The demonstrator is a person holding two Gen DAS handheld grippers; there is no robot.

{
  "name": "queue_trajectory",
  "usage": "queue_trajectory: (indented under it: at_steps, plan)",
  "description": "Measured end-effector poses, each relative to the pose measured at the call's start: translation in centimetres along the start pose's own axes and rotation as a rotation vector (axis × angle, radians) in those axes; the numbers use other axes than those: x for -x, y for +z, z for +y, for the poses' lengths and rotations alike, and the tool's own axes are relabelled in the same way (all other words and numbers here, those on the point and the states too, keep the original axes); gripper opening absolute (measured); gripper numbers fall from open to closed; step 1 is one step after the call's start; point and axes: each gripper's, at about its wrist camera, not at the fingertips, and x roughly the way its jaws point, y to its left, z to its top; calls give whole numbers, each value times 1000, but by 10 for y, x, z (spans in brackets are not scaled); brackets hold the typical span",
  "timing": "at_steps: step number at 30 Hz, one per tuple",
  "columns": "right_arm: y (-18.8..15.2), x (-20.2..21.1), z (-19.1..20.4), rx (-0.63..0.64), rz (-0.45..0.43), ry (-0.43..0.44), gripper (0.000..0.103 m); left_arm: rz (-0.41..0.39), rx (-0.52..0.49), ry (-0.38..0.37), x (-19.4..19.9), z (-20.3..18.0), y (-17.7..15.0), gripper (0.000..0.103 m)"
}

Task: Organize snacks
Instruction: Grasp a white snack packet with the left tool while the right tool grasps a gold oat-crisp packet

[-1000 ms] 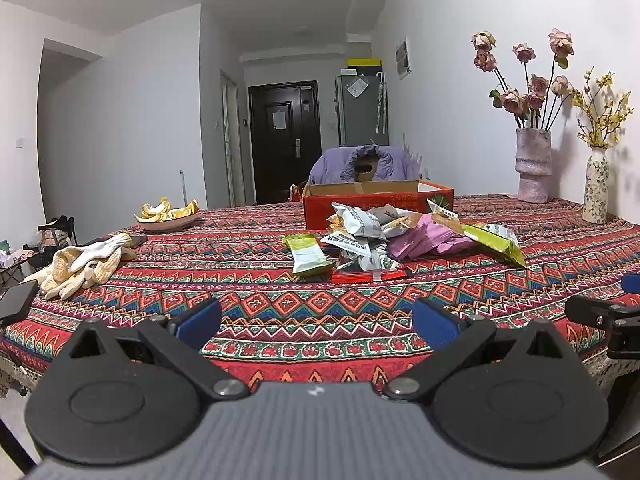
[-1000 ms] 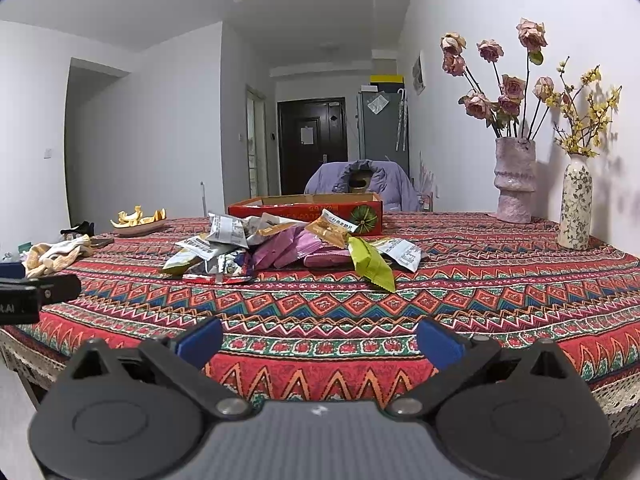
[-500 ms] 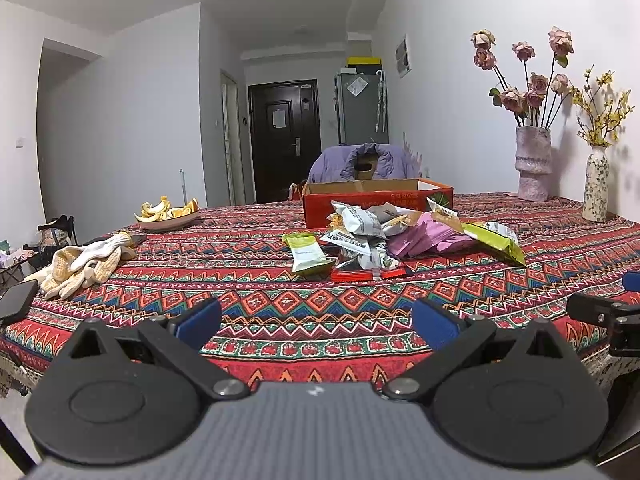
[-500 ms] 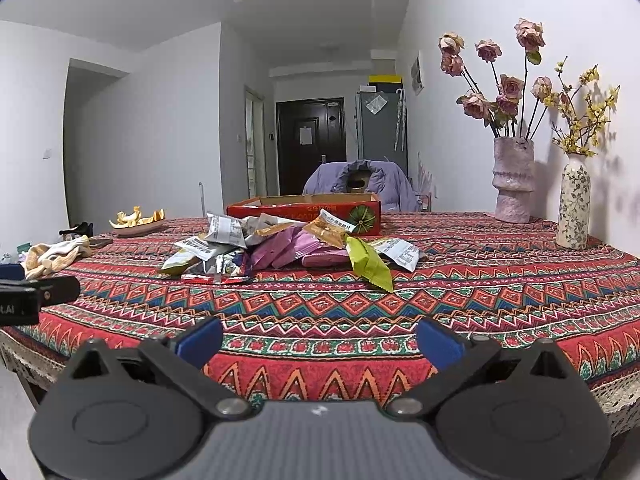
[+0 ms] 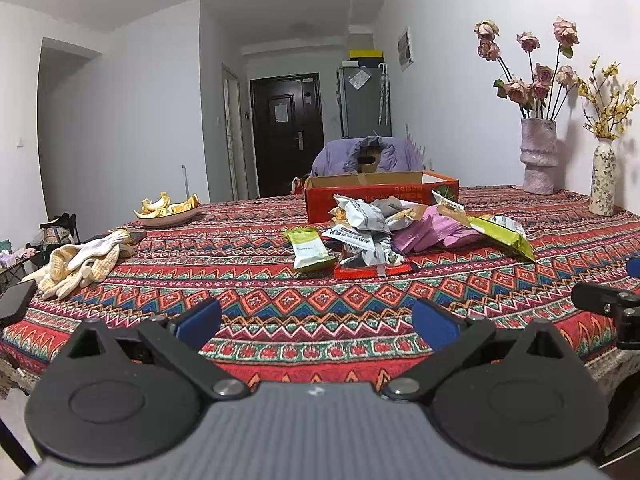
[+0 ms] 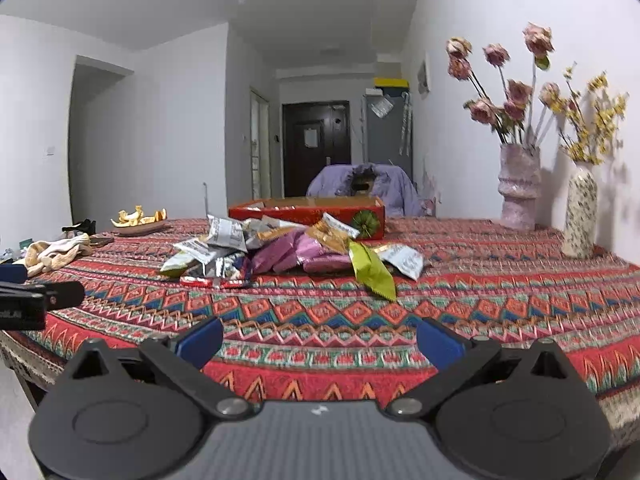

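Note:
A pile of snack packets [image 5: 384,232] lies mid-table: white, pink, green and red wrappers, with one green packet [image 5: 310,248] at its left edge. It also shows in the right wrist view [image 6: 288,252], where a green packet [image 6: 374,270] sticks out toward me. Behind the pile stands an open red cardboard box [image 5: 380,196], also in the right wrist view [image 6: 308,214]. My left gripper [image 5: 316,322] is open and empty over the near table edge. My right gripper [image 6: 320,340] is open and empty, also short of the pile.
The table has a patterned red cloth [image 5: 280,300]. At left lie work gloves [image 5: 80,264], a dark phone [image 5: 16,302] and a plate of peels [image 5: 168,212]. Two vases with flowers [image 5: 538,160] [image 5: 602,182] stand at far right. A chair with a purple coat [image 5: 366,158] is behind.
The right wrist view has shifted slightly, with the table and pile sitting lower and a little nearer. The left view is nearly unchanged. Both grippers stay open.

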Motion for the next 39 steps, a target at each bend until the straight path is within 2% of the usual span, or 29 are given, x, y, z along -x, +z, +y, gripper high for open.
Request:
queue_trajectory:
  at_steps: [6,9,13,20,23,28,31,36,38,39]
  plan:
    - [1,-25,-8,-21,10,32,103,29,-21,-2,-27,-2,6,103]
    - [6,-38,-12,-29,25,30,103,56,1,-25,-43,0,13,103]
    - [14,-58,-19,-39,63,17,103,68,-8,-14,-67,-1,24,103]
    - [56,-93,-30,-38,91,12,101,66,7,-63,-112,-5,64,103]
    - [73,-111,-34,-61,101,23,95,95,9,-71,-142,-9,80,103]
    - [93,-140,-35,-39,125,25,90,69,-66,-89,-189,-34,98,89]
    - [104,-160,-39,-37,132,31,89,98,-81,-94,-215,-47,102,89]
    - [115,-202,-50,-106,171,63,89,181,-45,-85,-251,-57,97,89]
    - [116,-219,-52,-130,189,76,89,183,-32,-67,-256,-57,93,77]
    - [116,-230,-52,-147,199,86,89,186,-29,-56,-258,-56,92,63]
